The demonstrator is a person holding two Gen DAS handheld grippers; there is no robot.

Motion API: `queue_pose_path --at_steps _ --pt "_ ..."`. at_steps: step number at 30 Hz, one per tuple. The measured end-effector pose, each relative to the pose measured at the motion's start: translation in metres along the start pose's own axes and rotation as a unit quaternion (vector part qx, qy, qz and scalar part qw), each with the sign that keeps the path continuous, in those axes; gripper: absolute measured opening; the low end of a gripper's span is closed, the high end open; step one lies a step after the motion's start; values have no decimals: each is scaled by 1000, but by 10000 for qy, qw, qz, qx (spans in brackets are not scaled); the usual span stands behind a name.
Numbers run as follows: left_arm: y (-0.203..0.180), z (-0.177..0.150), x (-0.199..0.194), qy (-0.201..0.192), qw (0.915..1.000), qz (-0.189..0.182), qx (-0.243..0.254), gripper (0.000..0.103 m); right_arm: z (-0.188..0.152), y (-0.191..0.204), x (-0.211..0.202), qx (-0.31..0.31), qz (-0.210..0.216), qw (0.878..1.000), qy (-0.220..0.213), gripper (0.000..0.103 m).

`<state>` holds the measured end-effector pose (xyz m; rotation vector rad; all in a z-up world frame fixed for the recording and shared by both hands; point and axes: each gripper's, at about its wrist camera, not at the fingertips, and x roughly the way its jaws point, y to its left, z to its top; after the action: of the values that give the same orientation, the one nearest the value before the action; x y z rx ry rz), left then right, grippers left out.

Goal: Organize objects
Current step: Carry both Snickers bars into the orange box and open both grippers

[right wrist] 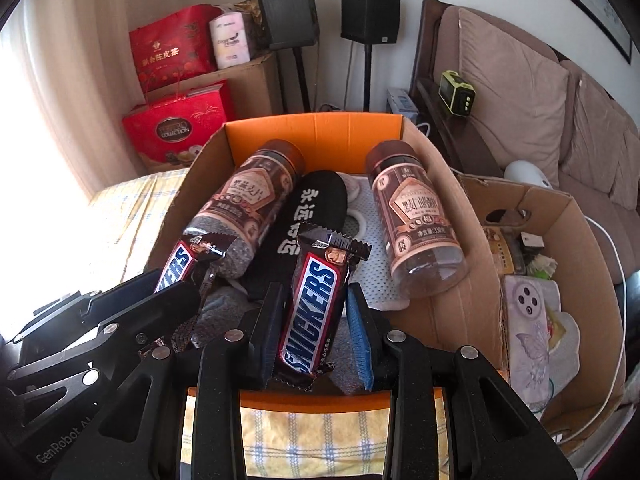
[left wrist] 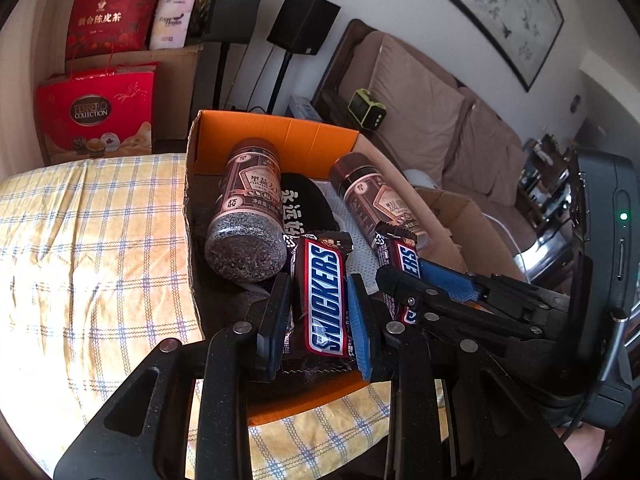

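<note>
My left gripper (left wrist: 320, 320) is shut on a Snickers bar (left wrist: 324, 296) and holds it over the near end of an orange-lined cardboard box (left wrist: 276, 136). My right gripper (right wrist: 316, 316) is shut on a second Snickers bar (right wrist: 312, 308) over the same box (right wrist: 316, 128). Each gripper shows in the other's view, the right one (left wrist: 424, 280) and the left one (right wrist: 160, 296). In the box lie two brown jars (left wrist: 248, 208) (left wrist: 376, 196), a black sock (left wrist: 304, 208) and white padded cloth (right wrist: 372, 216).
The box stands on a yellow checked cloth (left wrist: 92, 240). A second open cardboard box (right wrist: 560, 280) with small items sits to the right. Red gift bags (left wrist: 96, 116), speakers on stands (right wrist: 370, 12) and a brown sofa (right wrist: 520, 88) are behind.
</note>
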<state>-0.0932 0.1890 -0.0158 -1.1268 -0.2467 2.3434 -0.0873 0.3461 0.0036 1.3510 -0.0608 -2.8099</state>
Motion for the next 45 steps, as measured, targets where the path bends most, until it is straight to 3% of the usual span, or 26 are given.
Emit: queue_pose_path --at_steps 3,8,10,12,15,17,19,24,29,37,38,45 --pt "-2 0 10 82 10000 -40 -31 26 -1 -10 8 113 8 9999 87 32" --pt "3 1 15 72 9997 -110 -196 52 -4 -26 19 405 133 9989 195 34" --pt "5 1 12 20 9997 -103 -202 53 -4 -30 19 492 172 9985 174 34" --pt "6 3 7 -34 9999 -33 -156 56 -3 -31 17 543 185 9983 127 42" --pt "7 4 -2 -127 9999 68 -90 61 -2 -31 12 559 180 9983 30 45" --pt "8 5 -10 -216 9996 168 -45 72 -1 -32 7 609 216 9979 -35 48" --pt "9 5 -19 -342 9990 289 36 73 0 -30 1 611 246 9978 -122 55" --pt "12 6 -39 -587 9962 596 257 86 1 -19 -9 485 164 9982 -300 76" --pt "22 8 -56 -699 9938 817 289 97 0 -9 -17 393 110 9984 -395 80" --pt "40 3 -76 -762 9907 1093 259 98 -4 10 -29 215 78 9984 -518 85" --pt "43 2 -78 -751 9905 1123 264 102 -5 12 -31 196 80 9983 -535 87" --pt "58 -12 -92 -692 9882 1340 252 103 -15 37 -43 -37 24 9977 -671 102"
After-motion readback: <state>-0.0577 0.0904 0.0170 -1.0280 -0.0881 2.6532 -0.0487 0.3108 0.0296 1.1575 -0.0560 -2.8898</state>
